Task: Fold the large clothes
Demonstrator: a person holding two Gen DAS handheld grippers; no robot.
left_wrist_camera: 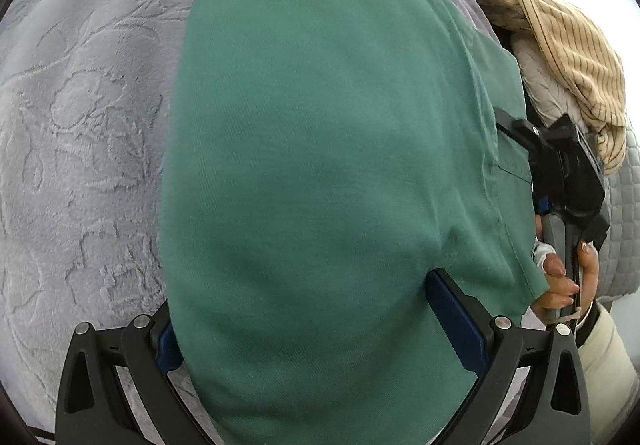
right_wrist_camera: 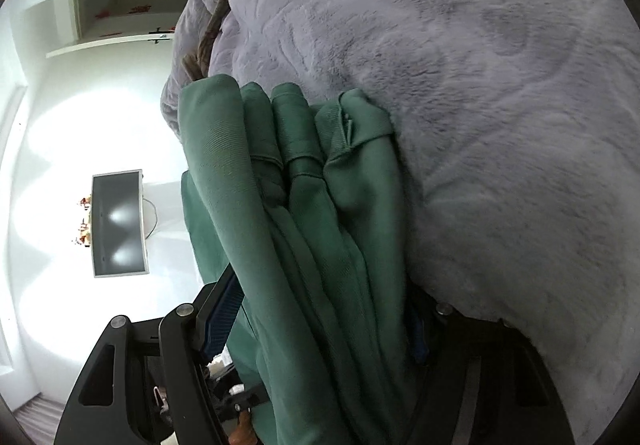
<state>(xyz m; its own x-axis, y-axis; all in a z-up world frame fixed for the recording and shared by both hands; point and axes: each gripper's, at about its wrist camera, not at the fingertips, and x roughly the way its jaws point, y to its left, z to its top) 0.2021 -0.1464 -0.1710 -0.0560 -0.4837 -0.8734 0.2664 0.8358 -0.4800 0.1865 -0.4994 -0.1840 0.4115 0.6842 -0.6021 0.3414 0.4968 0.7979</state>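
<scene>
On the bed: green garment point(left_wrist_camera: 320, 173) lies over a grey plush blanket point(left_wrist_camera: 80, 125), folded into a thick bundle, its stacked fold edges point(right_wrist_camera: 296, 125) showing in the right wrist view.
Left gripper point(left_wrist_camera: 308, 309): jaws stand wide with the bundle filling the gap between them; the cloth hides the pads, so I cannot tell whether they press or merely straddle it.
Right gripper point(right_wrist_camera: 320, 329): jaws wide apart around the layered end of the garment; whether the blue pad point(right_wrist_camera: 222, 313) bites the cloth is not clear.
Right hand point(left_wrist_camera: 568, 285): seen from the left wrist camera, wrapped round the gripper handle just beside the garment's edge.
Nearby: striped cloth point(left_wrist_camera: 568, 45) heaped near the far corner of the bundle.
Risk, layers: many folds sit in one bite; a loose grip would probably let the inner ones slide and the fold fan open.
Risk, blanket: plush pile lies right under the cloth; a low jaw may snag it and drag it along.
Risk, pile: moving toward the striped cloth could tangle the two.
</scene>
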